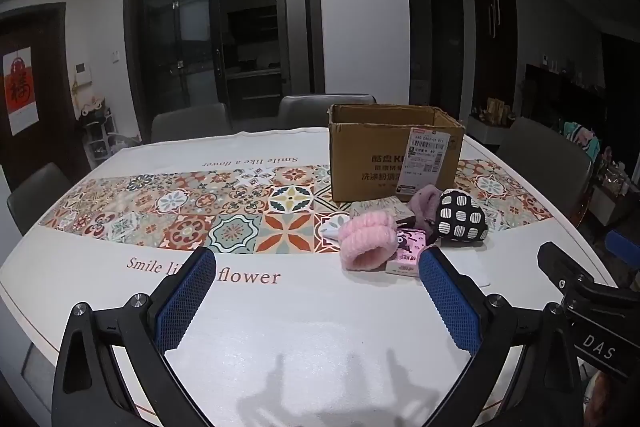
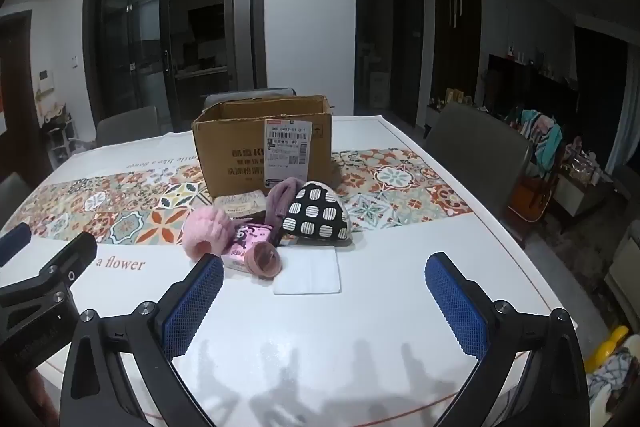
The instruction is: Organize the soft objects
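A pile of soft things lies in front of an open cardboard box (image 1: 394, 153) (image 2: 262, 151): a fluffy pink band (image 1: 364, 241) (image 2: 208, 231), a black pouch with white squares (image 1: 460, 217) (image 2: 318, 213), a mauve fuzzy piece (image 1: 424, 199) (image 2: 282, 199), a pink packet (image 1: 408, 253) (image 2: 250, 239), a small pink scrunchie (image 2: 264, 259) and a folded white cloth (image 2: 308, 271). My left gripper (image 1: 316, 267) is open and empty, short of the pile and to its left. My right gripper (image 2: 324, 271) is open and empty, just short of the white cloth.
The table (image 1: 260, 307) (image 2: 400, 267) carries a patterned tile runner and the words "Smile like a flower". Grey chairs stand around it (image 2: 476, 143) (image 1: 188, 121). The other gripper shows at the right edge of the left view (image 1: 580, 291) and at the left edge of the right view (image 2: 44, 279).
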